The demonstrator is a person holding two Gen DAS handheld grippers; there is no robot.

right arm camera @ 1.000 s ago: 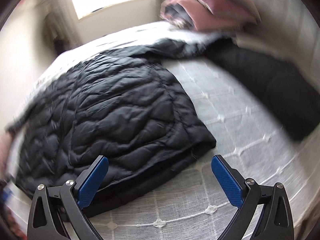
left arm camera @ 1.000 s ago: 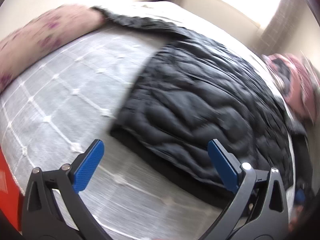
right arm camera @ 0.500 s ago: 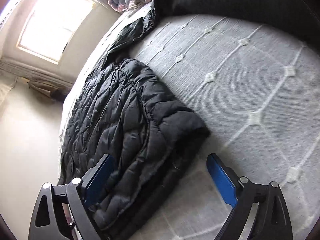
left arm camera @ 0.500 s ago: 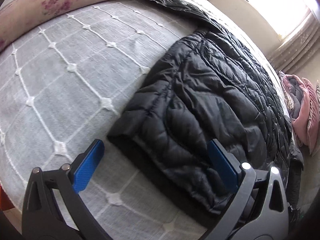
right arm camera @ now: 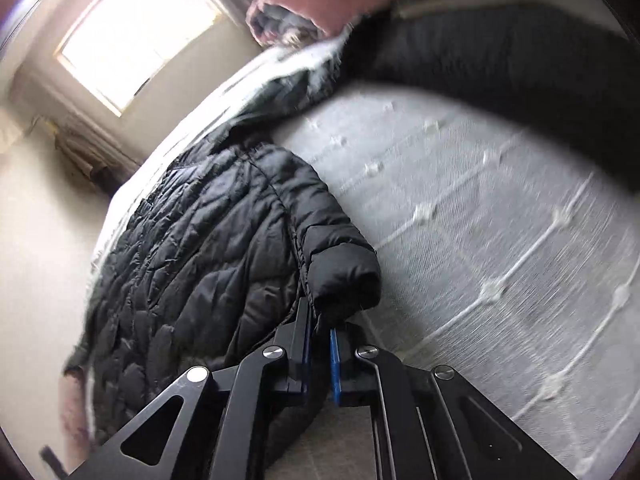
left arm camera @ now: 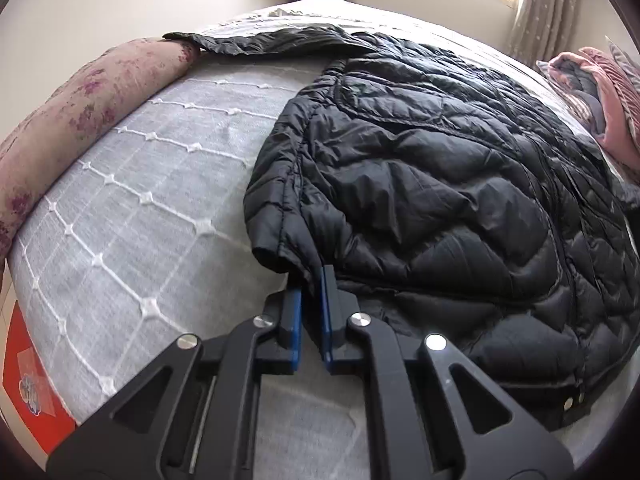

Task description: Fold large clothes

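A black quilted puffer jacket [left arm camera: 440, 184] lies spread on my grey stitched bedspread [left arm camera: 132, 208]. My left gripper [left arm camera: 311, 280] and right gripper [right arm camera: 319, 322] each pinch a hem corner. It looks light, puffy and slippery, so corners and seams grip best. A floral bolster [left arm camera: 80, 120] and pink bedding [left arm camera: 608, 96] crowd the edges.

A home bedroom: quilted bed [left arm camera: 152, 216], floral bolster [left arm camera: 80, 120], curtained window [left arm camera: 548, 8].
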